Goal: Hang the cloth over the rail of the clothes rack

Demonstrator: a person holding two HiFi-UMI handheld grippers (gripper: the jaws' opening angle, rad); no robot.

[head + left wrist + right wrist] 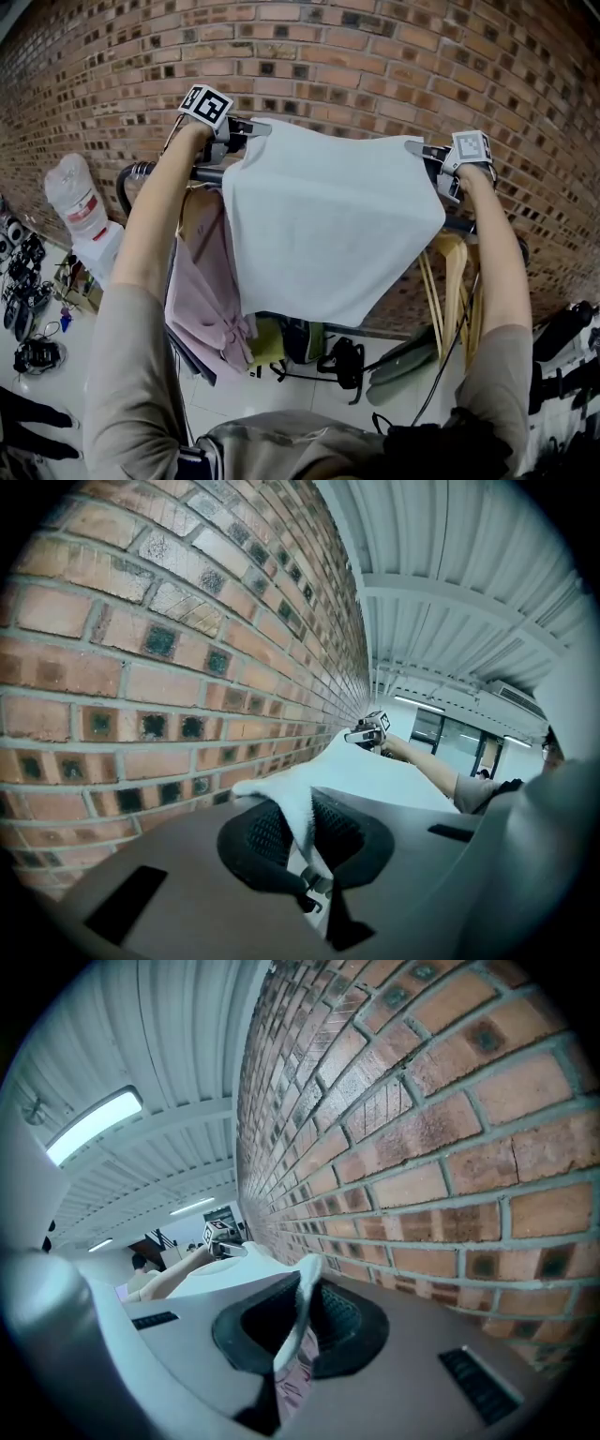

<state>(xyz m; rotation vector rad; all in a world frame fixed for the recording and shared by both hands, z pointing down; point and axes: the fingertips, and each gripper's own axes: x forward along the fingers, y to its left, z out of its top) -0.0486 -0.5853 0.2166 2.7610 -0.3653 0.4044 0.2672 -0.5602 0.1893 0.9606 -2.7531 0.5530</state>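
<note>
The brick wall point(375, 56) fills the background of all three views.

Head view only:
- The white cloth point(328, 225) is shown in full. It is held up spread before the wall, with its top edge stretched between the two grippers.
- The hanging part of the cloth covers the middle of the clothes rack rail point(208, 174). Contact with the rail cannot be determined.
- A pink garment point(211, 291) and wooden hangers point(450, 281) hang below the rail.

Gripper views only:
- A ribbed ceiling point(469, 574) and a strip light point(94, 1124) are visible.

Left gripper point(298, 829): the jaws are pressed together on the cloth's left top corner, with the fabric pinched between the pads.

Right gripper point(302, 1321): the jaws are pressed together on the right top corner, with a fold of cloth clamped between the pads.
</note>
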